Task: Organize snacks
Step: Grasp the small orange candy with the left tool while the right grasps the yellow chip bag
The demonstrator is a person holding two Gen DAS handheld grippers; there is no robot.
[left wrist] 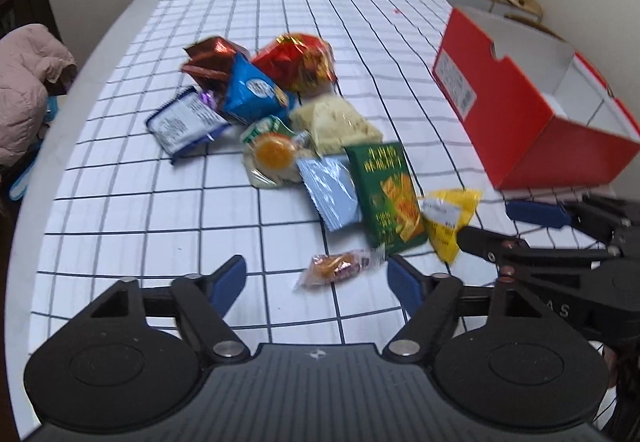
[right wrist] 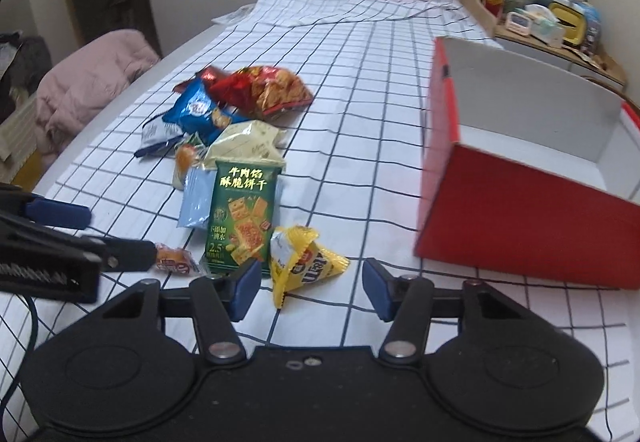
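- About eleven snack packets lie in one loose cluster on the checked cloth (right wrist: 360,54) over the bench: one green biscuit pack (right wrist: 242,219), one yellow pyramid pouch (right wrist: 301,262), one pale blue sachet (right wrist: 196,202), one small orange candy wrapper (left wrist: 335,267), one jelly cup (left wrist: 272,159), one cream bag (left wrist: 334,124), one blue chip bag (left wrist: 252,90), one white-and-blue pack (left wrist: 186,122), one brown foil bag (left wrist: 210,56) and one red chip bag (left wrist: 298,60).
- One red cardboard box (right wrist: 516,218) stands open to the right of the cluster, apart from it.
- The left gripper (left wrist: 316,280) hovers low with its fingers apart, the candy wrapper between them, not touching.
- The right gripper (right wrist: 308,288) has its fingers spread either side of the yellow pouch, unclamped.
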